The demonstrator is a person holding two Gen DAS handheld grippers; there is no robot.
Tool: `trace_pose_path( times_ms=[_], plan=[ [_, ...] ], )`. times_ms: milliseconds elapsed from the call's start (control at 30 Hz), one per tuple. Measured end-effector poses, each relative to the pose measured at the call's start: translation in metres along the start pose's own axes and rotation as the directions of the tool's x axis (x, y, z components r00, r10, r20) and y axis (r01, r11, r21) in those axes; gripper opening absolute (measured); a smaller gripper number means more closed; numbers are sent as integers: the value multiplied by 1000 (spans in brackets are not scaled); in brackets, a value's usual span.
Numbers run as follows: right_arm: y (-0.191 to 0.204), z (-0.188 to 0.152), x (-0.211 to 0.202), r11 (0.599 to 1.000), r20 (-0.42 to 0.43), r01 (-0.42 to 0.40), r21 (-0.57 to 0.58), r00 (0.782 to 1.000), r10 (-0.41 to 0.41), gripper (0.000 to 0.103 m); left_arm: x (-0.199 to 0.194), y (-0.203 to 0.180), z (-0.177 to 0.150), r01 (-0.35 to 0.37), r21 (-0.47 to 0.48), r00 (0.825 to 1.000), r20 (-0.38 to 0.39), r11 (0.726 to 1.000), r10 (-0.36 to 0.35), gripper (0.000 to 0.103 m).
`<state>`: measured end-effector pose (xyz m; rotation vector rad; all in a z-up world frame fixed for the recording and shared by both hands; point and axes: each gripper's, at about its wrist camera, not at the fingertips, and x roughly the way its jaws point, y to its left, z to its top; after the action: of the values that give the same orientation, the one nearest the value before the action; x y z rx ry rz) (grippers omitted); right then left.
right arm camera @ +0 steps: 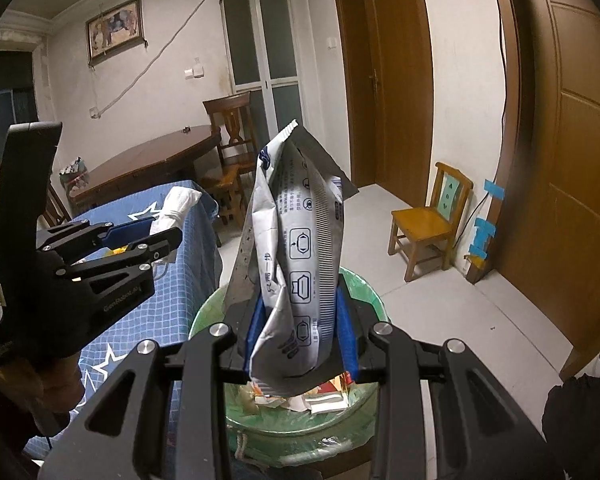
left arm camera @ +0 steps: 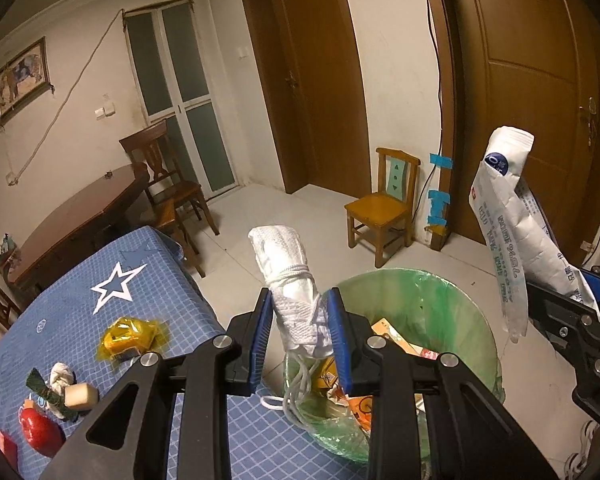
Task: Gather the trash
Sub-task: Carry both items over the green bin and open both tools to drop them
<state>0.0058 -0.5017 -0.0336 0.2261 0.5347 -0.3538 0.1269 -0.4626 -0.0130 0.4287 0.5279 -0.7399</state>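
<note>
— Where's the rolled white mask?
— Clamped upright between the left gripper pads, cords dangling over the green-lined bin.
— And the right gripper?
— Closed on a crumpled white wrapper, directly above the same bin.

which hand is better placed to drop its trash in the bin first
Right, probably. The right tongs hold the white packet over the green-lined bin; the left tongs' white mask hangs nearer the rim.
</note>
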Motion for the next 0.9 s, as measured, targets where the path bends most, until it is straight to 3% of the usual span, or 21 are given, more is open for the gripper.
trace_pose_path(
  times_ms=[433,567,900],
  plan=[
    [-1,3,17,1000,-47,-1,26,999,2,32,42,24,-3,170,-43,982,-81,984,-173,31],
    [-5,2,30,999,-63,-4,36,998,6,38,57,31,-6,156,-56,982,-100,986,-161,46],
    [-6,-4,34,999,-65,-20,45,998,22,38,62,57,-14,135,-104,982,-118,985,-147,46]
  ],
)
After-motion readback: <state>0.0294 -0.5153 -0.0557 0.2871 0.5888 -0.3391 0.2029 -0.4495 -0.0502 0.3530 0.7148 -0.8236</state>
